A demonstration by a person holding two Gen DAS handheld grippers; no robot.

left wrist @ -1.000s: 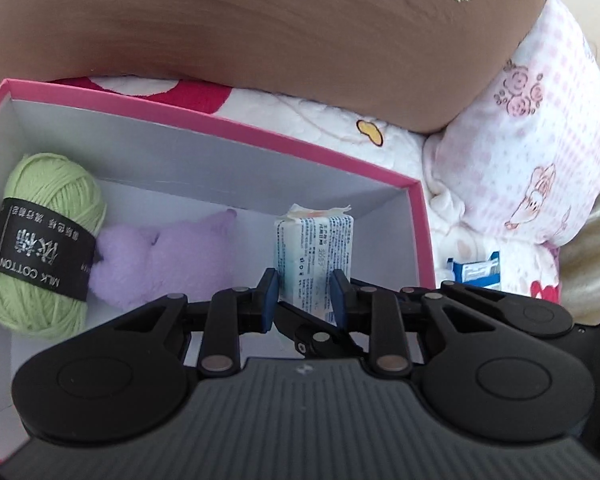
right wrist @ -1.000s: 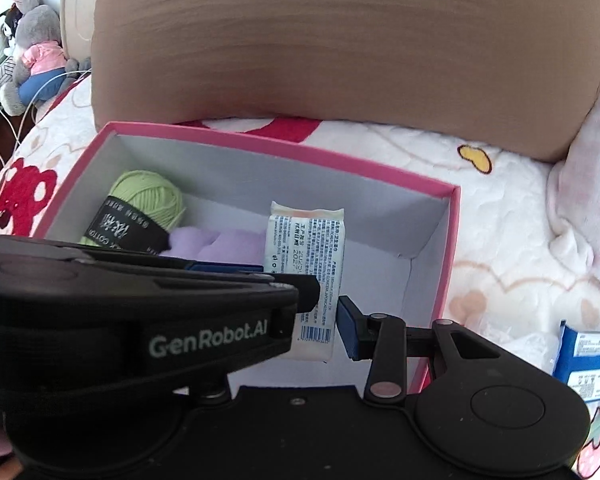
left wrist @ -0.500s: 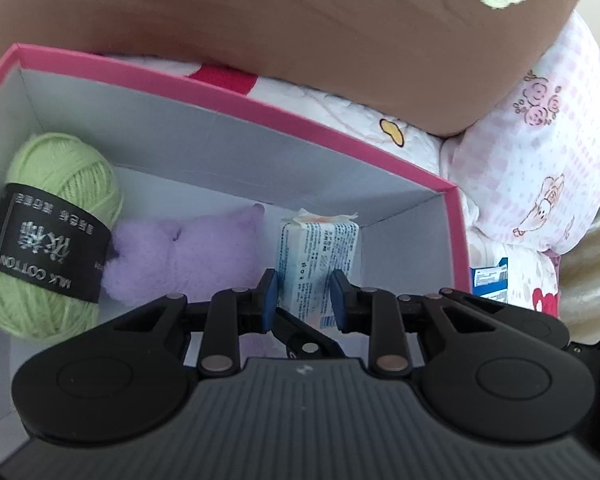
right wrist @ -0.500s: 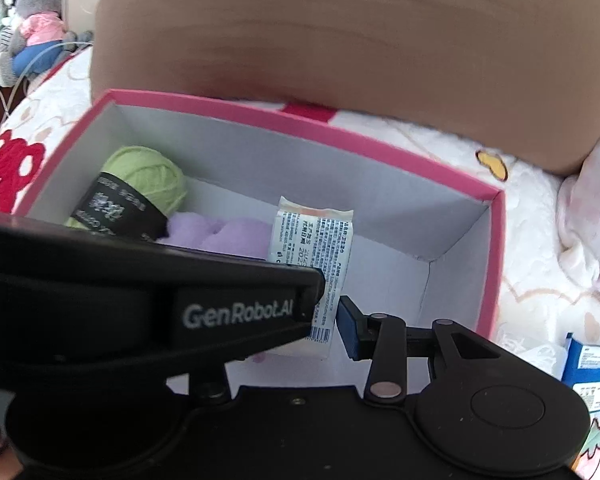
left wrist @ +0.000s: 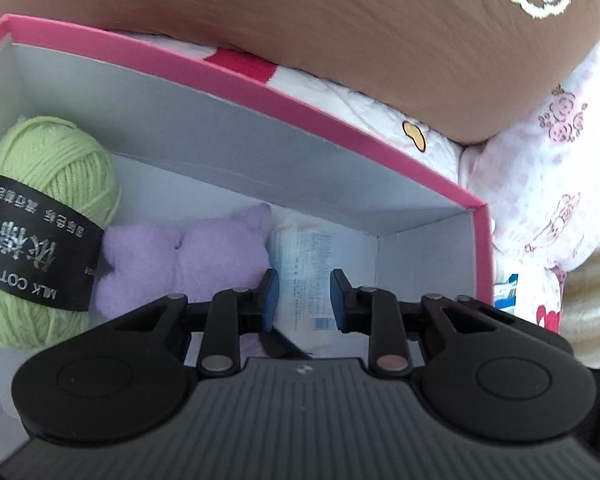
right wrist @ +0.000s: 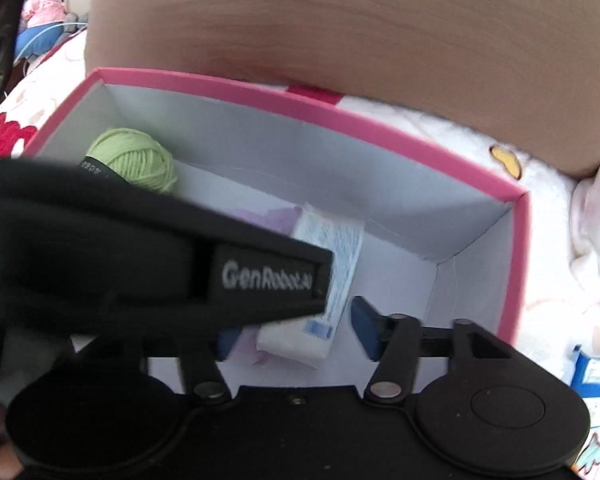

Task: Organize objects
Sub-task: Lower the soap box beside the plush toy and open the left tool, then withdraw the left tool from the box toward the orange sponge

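Hovering over a pink box (right wrist: 516,280) on the bed (right wrist: 440,132), both tools point down into it. Right tool (right wrist: 294,336): jaws have just been opening and now stand apart, with the lower end of a white packet (right wrist: 336,252) between them and a gap on either side, so no grip. The packet lies tilted near the middle of the box floor. Left tool (left wrist: 304,296): jaws drawn in to their narrow gap, holding nothing that can be made out; the packet shows just beyond its pads. A green yarn ball (left wrist: 48,208) with a black band sits at the box's left wall, and a purple plush (left wrist: 180,264) lies between it and the packet, touching the yarn. A brown cushion (right wrist: 340,28) lies along the box's far edge. A blue carton (right wrist: 596,372) lies on the bed off the right edge.
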